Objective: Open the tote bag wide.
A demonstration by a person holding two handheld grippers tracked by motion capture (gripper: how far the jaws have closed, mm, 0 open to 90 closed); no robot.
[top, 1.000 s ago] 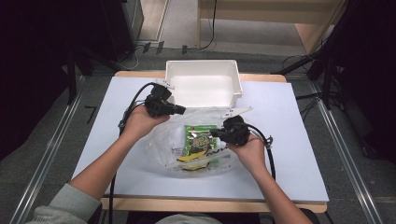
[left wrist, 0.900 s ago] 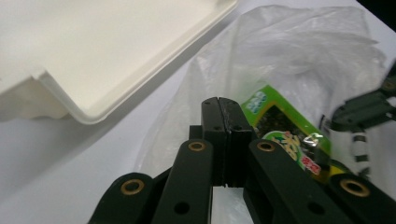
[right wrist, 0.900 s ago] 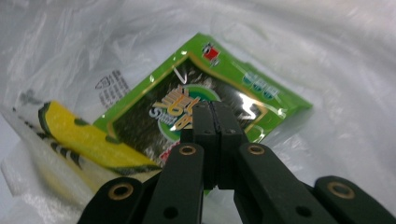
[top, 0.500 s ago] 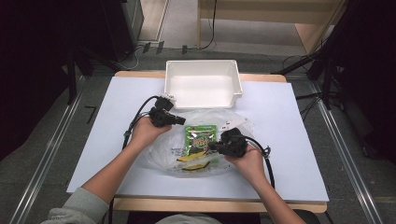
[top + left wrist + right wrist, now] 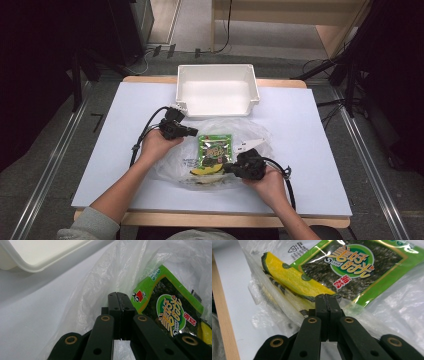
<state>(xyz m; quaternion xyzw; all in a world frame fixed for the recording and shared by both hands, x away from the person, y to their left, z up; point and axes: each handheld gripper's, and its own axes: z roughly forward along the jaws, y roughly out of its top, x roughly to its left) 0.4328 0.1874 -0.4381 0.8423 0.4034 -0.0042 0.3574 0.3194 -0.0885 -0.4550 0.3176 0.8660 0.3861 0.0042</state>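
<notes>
A clear plastic bag [image 5: 252, 134] lies on the white table top [image 5: 305, 125], holding a green seaweed snack packet [image 5: 215, 148] and a yellow, green-edged flat item [image 5: 202, 171]. My left gripper [image 5: 195, 132] is at the bag's left edge with its jaws pressed together on the film. In the left gripper view, the left gripper [image 5: 120, 296] meets the bag [image 5: 100, 285] beside the packet [image 5: 170, 307]. My right gripper [image 5: 226, 169] is shut at the bag's near edge. In the right gripper view, the right gripper [image 5: 325, 298] pinches film just under the yellow item [image 5: 294, 280] and the packet [image 5: 354, 262].
An empty white bin [image 5: 217, 67] stands at the table's far edge, just behind the bag; its rim [image 5: 37, 263] is close to the left gripper. The table's wooden front edge [image 5: 224, 315] lies near the right gripper. Bare table top stretches to the left and right of the bag.
Both hands have come down and the bag, which hung raised between the grippers, now lies flatter on the table. The right hand has also slid toward the near edge.
</notes>
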